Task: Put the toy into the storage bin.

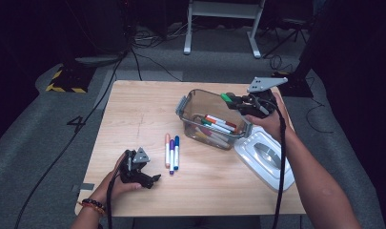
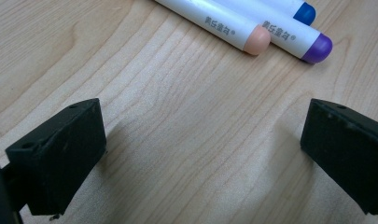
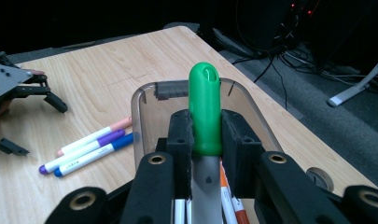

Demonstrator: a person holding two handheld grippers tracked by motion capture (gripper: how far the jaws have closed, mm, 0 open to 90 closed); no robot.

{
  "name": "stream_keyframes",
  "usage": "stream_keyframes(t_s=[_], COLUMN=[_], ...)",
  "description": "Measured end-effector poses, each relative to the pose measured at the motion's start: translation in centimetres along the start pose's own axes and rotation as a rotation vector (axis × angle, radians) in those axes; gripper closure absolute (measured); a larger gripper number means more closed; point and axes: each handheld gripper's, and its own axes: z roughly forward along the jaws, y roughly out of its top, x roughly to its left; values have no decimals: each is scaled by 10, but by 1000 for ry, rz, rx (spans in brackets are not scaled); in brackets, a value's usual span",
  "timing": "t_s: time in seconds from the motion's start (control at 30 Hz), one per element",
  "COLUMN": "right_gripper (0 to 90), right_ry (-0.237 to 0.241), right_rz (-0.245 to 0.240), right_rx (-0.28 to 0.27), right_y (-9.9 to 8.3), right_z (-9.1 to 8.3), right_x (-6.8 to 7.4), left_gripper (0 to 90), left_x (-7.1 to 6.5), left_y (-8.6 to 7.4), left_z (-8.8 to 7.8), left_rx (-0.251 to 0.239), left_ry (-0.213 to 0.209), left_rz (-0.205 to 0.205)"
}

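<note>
Green plastic fills the grip of the right gripper (image 3: 206, 140): its black pads clamp a green-capped marker (image 3: 205, 109) by the cap, the white barrel running back between the jaws. In the high view that right gripper (image 1: 234, 101) hangs over the clear plastic bin (image 1: 190, 102) at about two o'clock on the counter (image 1: 133, 109), the green cap pointing toward nine o'clock above the bin's rim. Several more markers (image 1: 218, 125) lie inside the bin. At four o'clock from the bin its white lid (image 1: 264, 160) rests flat on the wood.

Down at seven o'clock the left gripper (image 1: 150, 180) sits low on the counter with its jaws spread wide and nothing between them. Just at its one o'clock three loose markers lie side by side, touching: a peach marker (image 1: 167, 149), a purple marker (image 1: 171, 155) and a blue marker (image 1: 176, 152).
</note>
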Motion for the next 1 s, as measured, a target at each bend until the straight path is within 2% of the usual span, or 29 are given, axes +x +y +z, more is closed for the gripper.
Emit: stream_keyframes(t_s=[0.17,0.37,0.6,1.0], right_gripper=[746,746,746,745], right_ry=[14,33,61,145], right_rz=[41,65,68,40], right_rx=[29,94,176,333], right_y=[-3,-7,-16,-30], right_z=[22,53,81,107], right_x=[-10,-17,-17,-12], left_gripper=[3,4,4,4], left_x=[0,0,0,0], left_y=[0,0,0,0], left_z=[0,0,0,0], left_rx=[0,0,-1,-1], left_ry=[0,0,-1,-2], left_rz=[-1,0,-4,-4])
